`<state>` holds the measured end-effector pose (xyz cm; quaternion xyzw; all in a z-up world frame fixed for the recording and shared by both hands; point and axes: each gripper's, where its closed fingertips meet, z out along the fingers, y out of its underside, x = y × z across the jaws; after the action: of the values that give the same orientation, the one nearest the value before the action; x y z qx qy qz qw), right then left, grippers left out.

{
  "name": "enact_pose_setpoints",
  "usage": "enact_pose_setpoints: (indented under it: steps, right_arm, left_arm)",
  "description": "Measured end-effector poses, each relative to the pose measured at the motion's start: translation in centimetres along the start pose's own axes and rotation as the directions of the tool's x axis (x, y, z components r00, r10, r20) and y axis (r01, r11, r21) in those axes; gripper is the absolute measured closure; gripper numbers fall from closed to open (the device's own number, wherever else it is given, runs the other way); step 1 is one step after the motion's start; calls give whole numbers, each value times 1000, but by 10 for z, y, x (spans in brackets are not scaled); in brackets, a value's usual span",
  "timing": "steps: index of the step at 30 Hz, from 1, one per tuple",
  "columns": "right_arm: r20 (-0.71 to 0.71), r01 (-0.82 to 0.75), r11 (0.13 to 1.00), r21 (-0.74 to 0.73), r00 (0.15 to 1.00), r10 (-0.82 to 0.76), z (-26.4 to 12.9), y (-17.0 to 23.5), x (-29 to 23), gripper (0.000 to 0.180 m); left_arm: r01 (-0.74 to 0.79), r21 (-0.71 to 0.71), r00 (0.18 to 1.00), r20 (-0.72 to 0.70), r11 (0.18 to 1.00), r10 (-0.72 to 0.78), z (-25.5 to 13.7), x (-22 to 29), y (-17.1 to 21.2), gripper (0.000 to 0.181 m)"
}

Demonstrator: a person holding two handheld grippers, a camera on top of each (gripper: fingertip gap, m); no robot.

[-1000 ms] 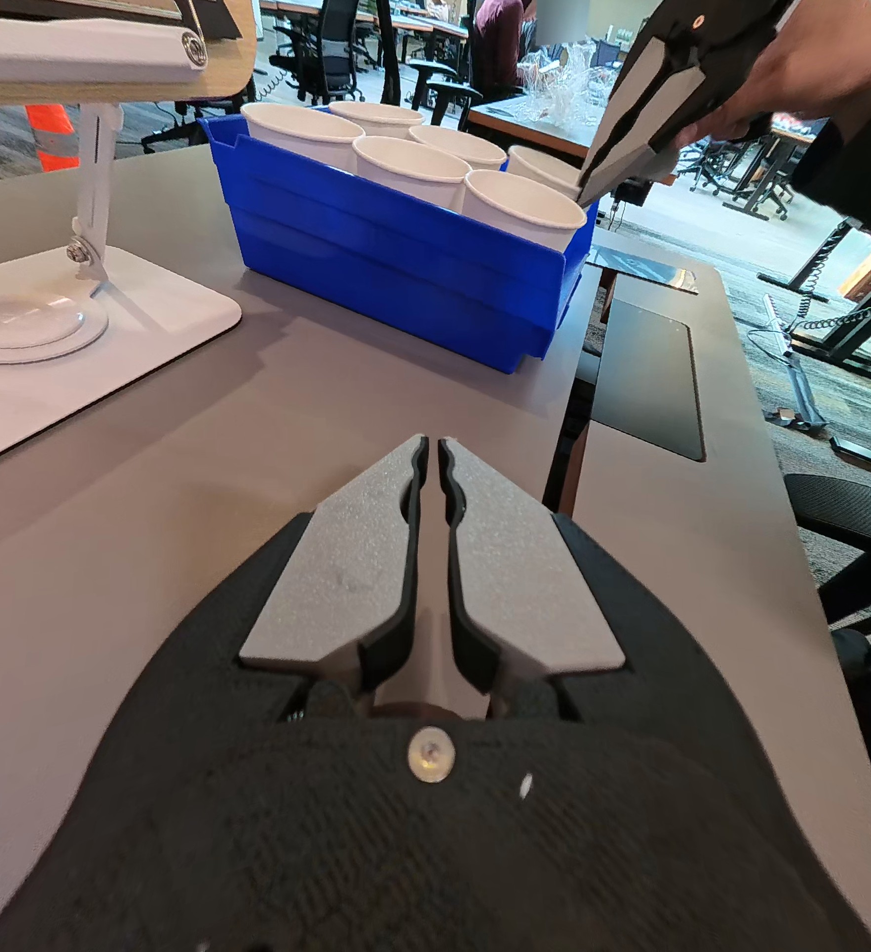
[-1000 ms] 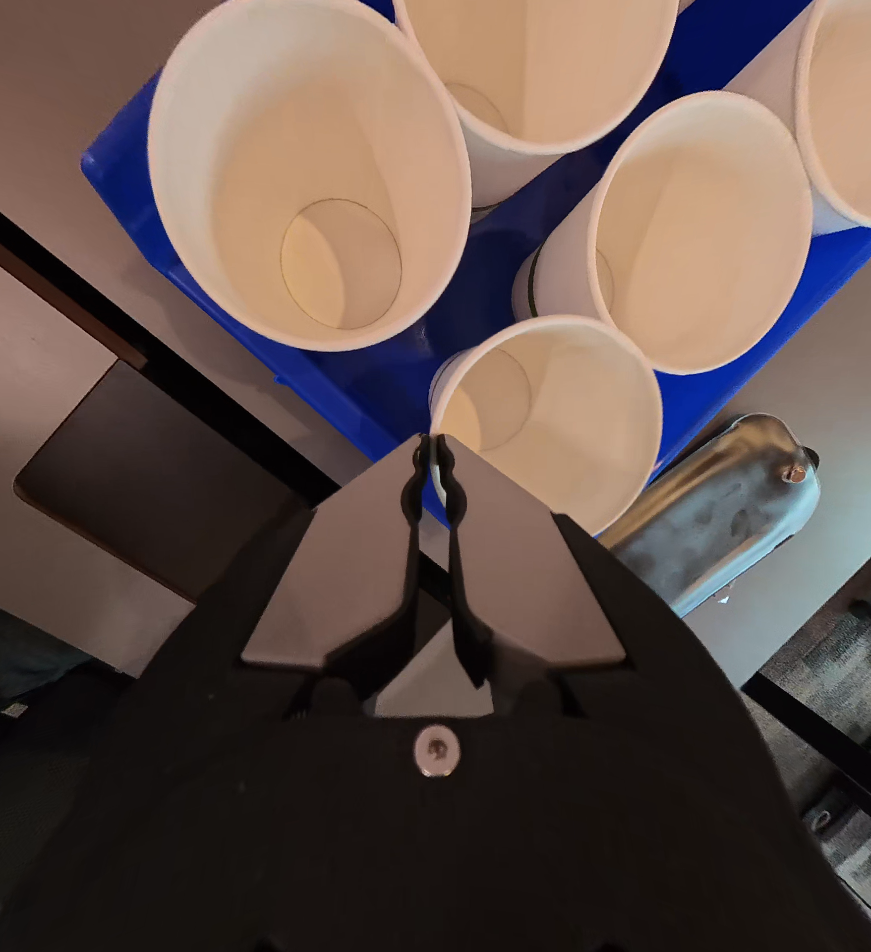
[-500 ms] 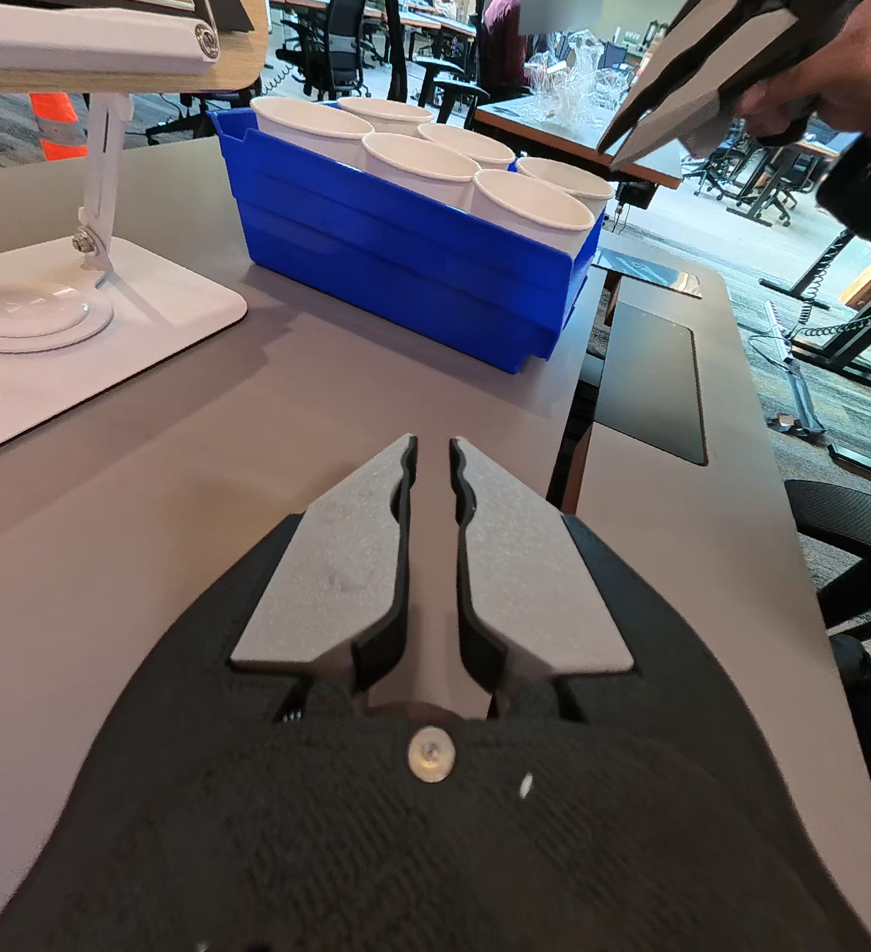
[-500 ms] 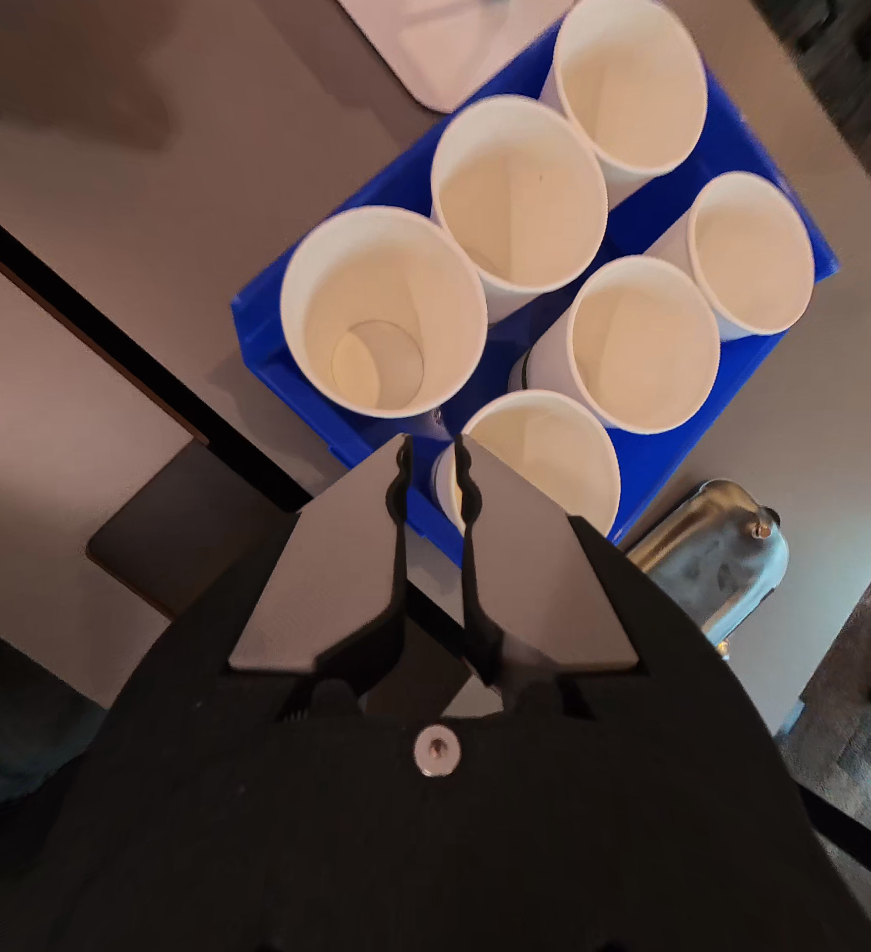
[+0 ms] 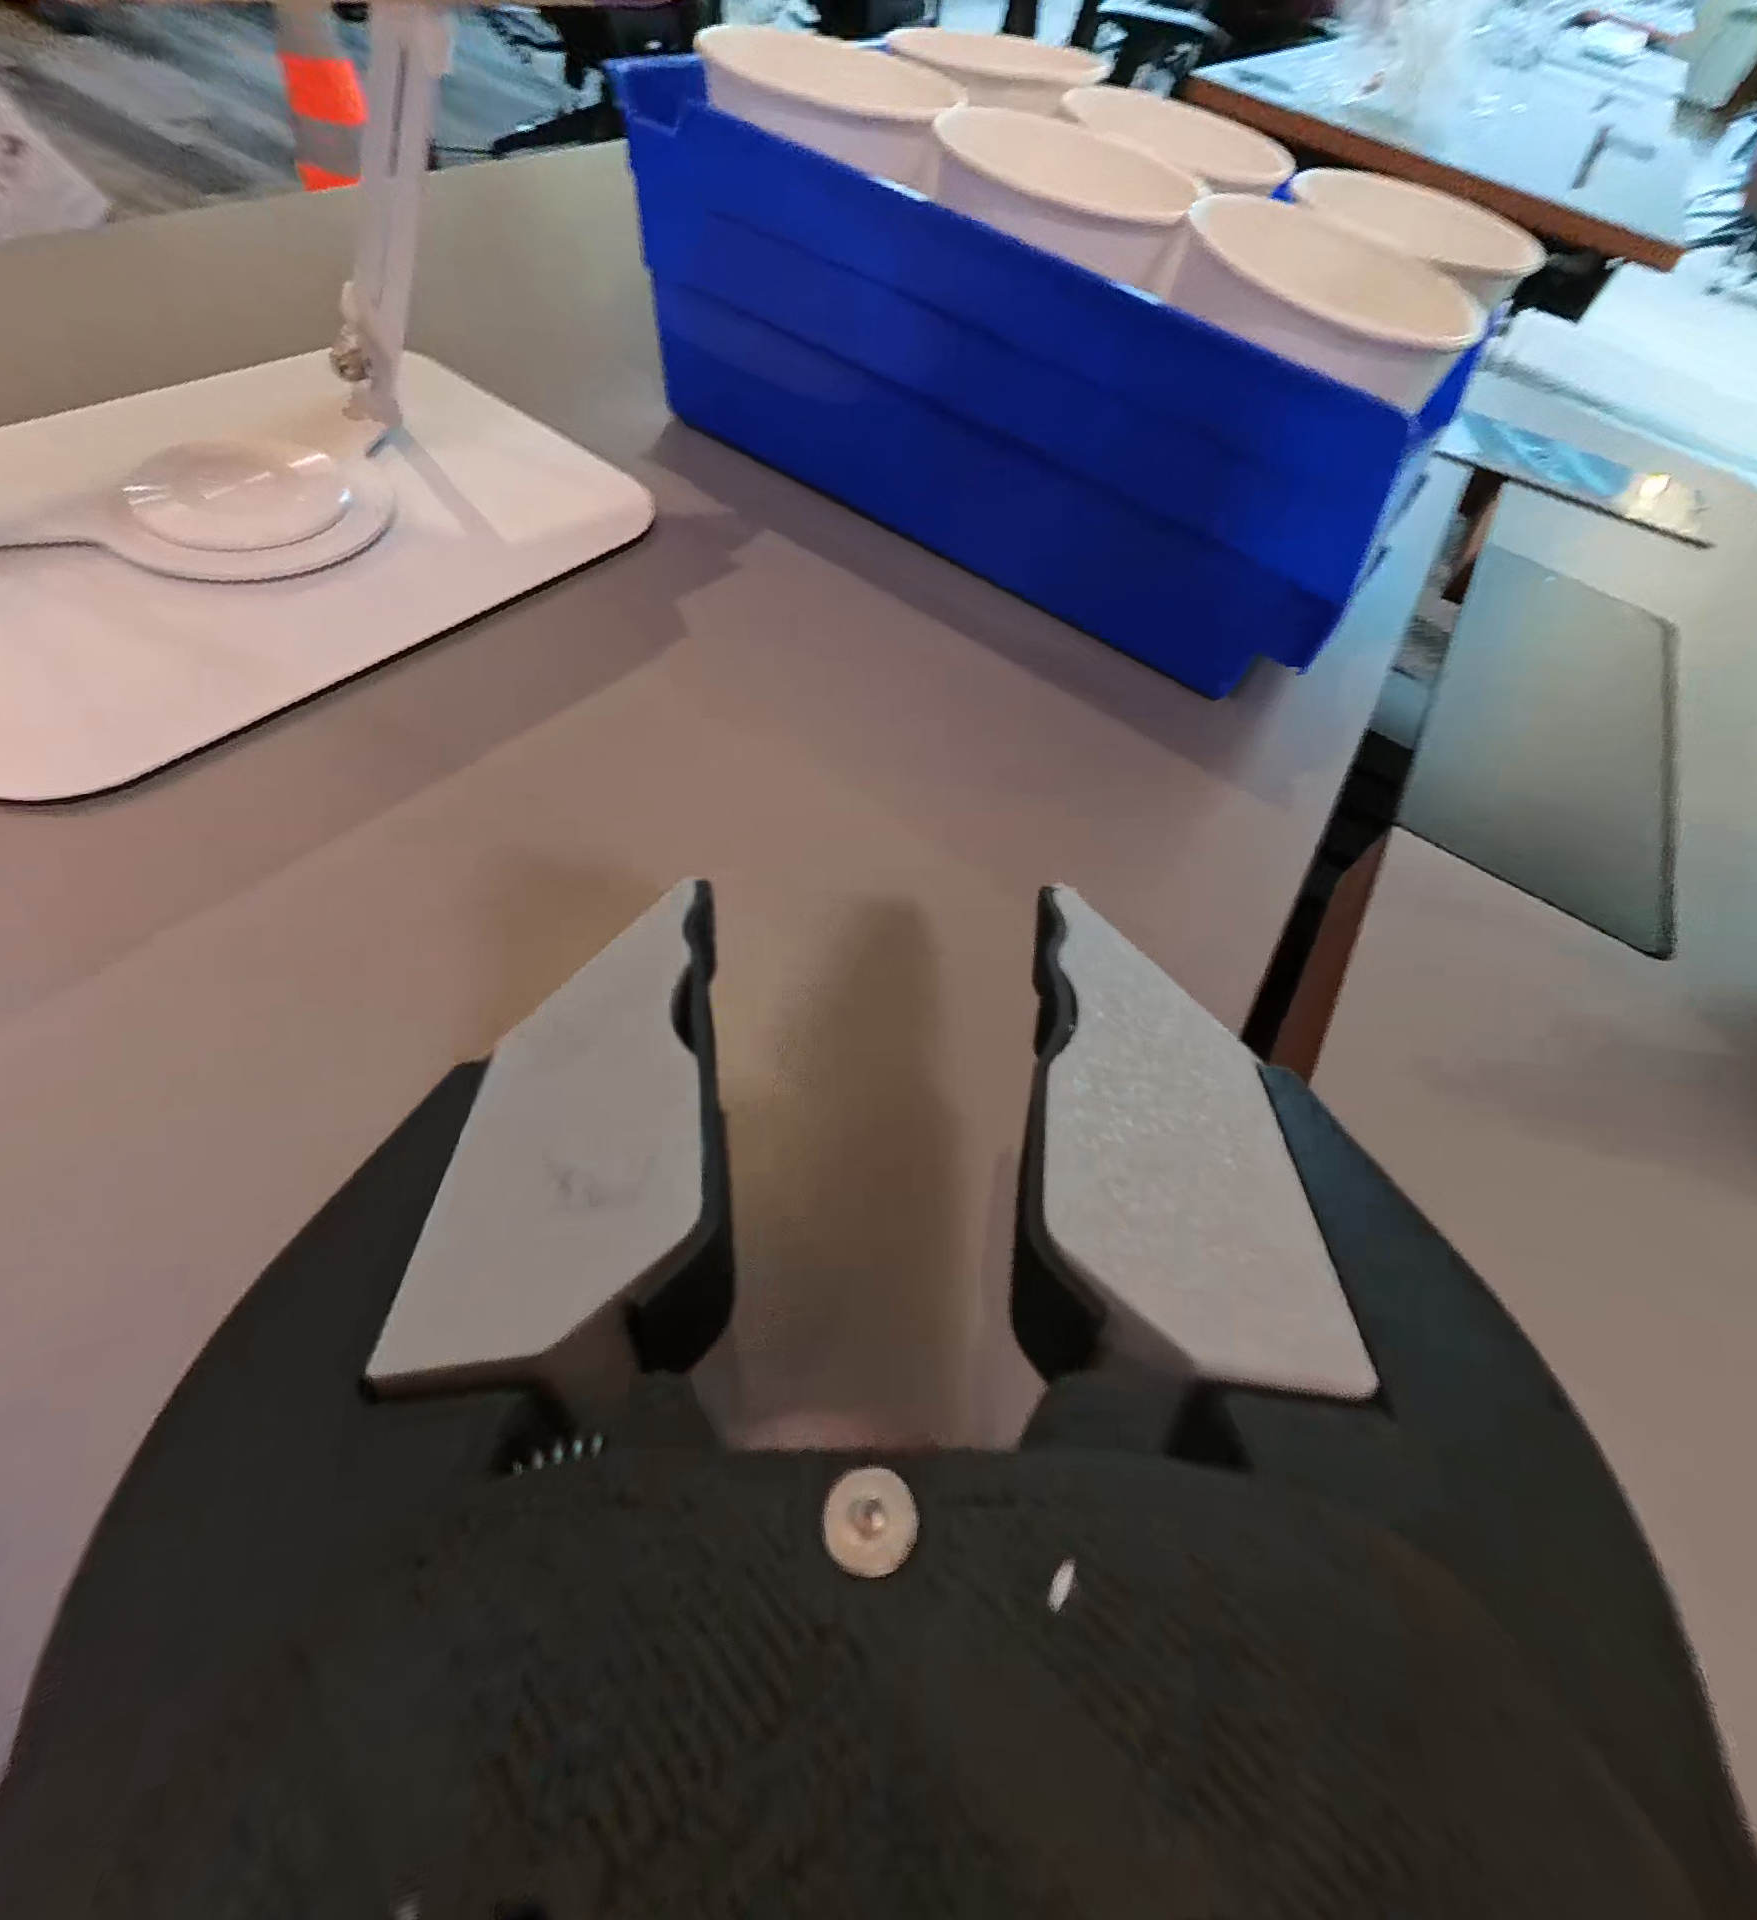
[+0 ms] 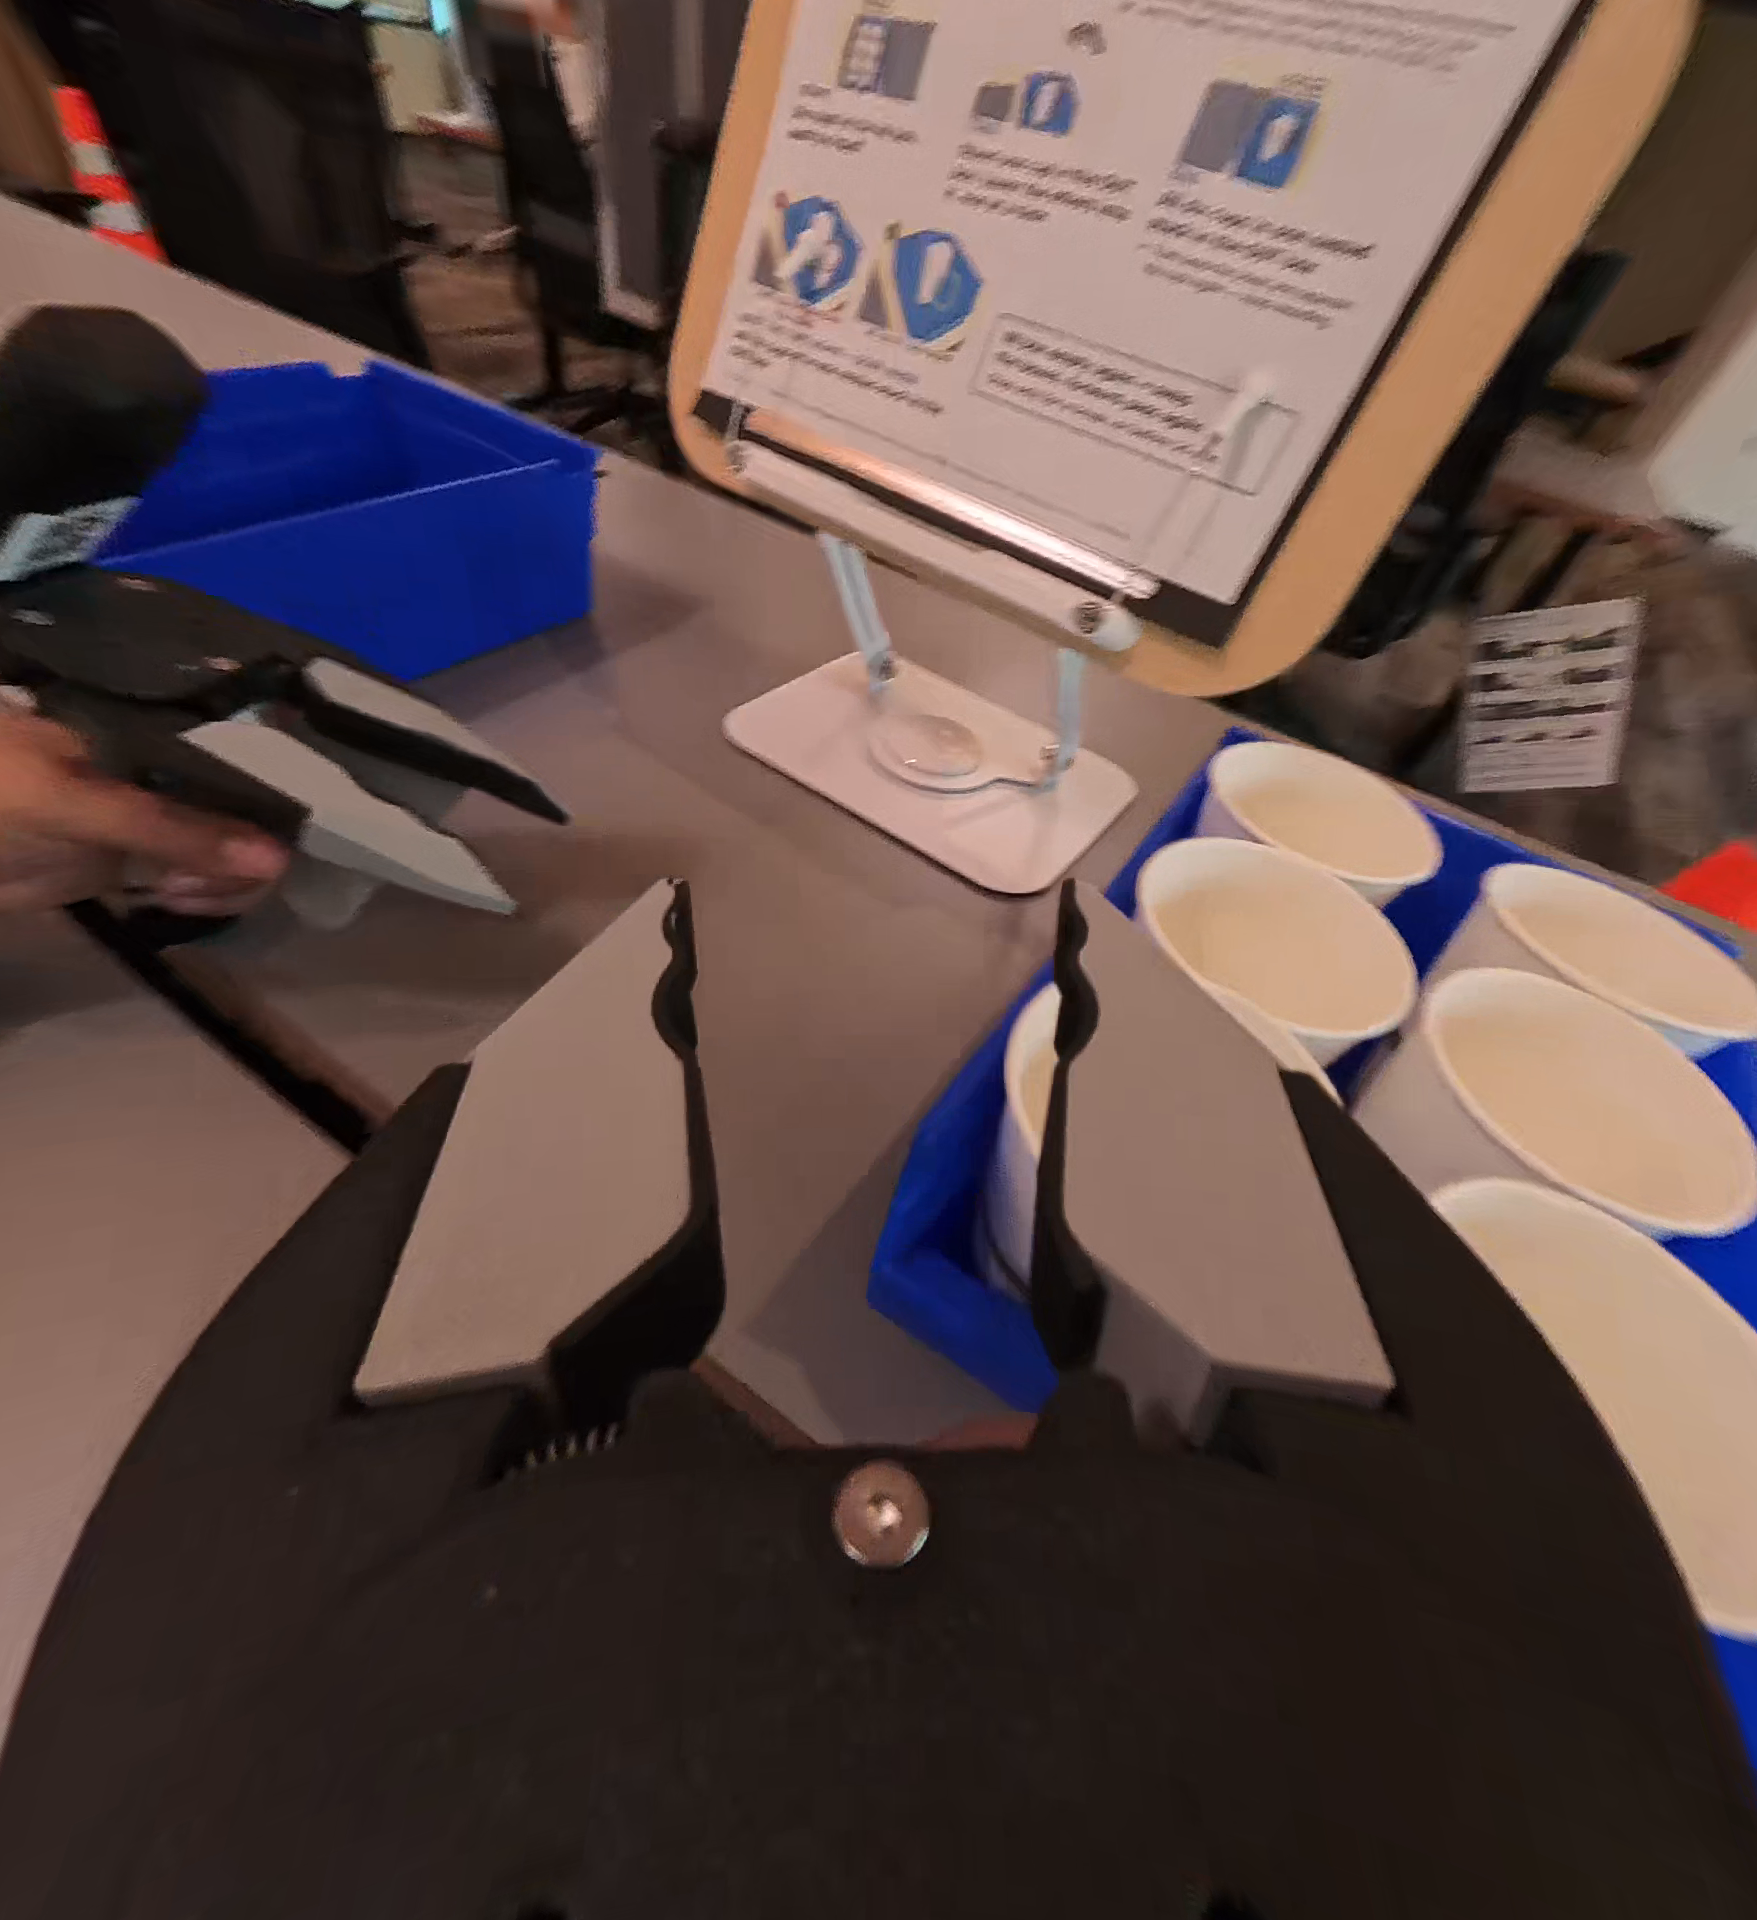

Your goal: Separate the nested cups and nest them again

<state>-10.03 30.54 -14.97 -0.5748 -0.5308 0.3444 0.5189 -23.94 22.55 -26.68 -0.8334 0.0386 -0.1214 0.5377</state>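
Several white paper cups [image 5: 1061, 192] stand upright in a blue bin [image 5: 1009, 416] at the back of the grey table. The cups [image 6: 1580, 1101] and the bin [image 6: 947, 1299] also show at the right of the right wrist view. My left gripper [image 5: 874, 914] is open and empty over the bare table, well short of the bin. It also shows held by a hand at the left of the right wrist view [image 6: 531, 852]. My right gripper [image 6: 869, 904] is open and empty, beside the bin's left end, its right finger in front of one cup.
A white stand base [image 5: 230, 582] sits at the left, carrying a tilted instruction board [image 6: 1113, 260]. A second blue bin [image 6: 365, 520] stands at the far left. A dark gap [image 5: 1310, 935] splits the table from the adjoining desk with a dark inset panel [image 5: 1549, 769].
Both grippers opened from nearly shut. My right gripper let go of the cup rim, drew back from above the bin and swung level beside it. My left gripper moved nearer the bin.
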Motion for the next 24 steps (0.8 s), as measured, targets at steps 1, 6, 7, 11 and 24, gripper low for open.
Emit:
enact_pose_setpoints:
  steps: [1, 6, 7, 11, 24]
  right_arm:
    - [-53, -3, 1000, 23, 999, 5, -2, 5, 7, 113]
    - [-33, -111, 994, 13, 993, 111, -7, 38, 6, 108]
    - [-38, -115, 993, 6, 993, 115, -8, 43, 7, 108]
    - [-41, -103, 994, -30, 994, 102, -9, 64, 0, 107]
    - [-183, -100, 987, -126, 980, 76, 20, 107, 7, 119]
  left_arm:
    - [-13, -3, 999, 33, 1000, 13, -1, -2, 0, 118]
    - [-103, 26, 940, 330, 994, 89, -25, -17, -5, 106]
    - [-102, 48, 916, 394, 994, 75, -36, -20, -8, 106]
    - [-99, 188, 837, 547, 977, -21, -92, -13, -20, 103]
    - [8, 186, 562, 812, 983, -158, -196, -69, 26, 95]
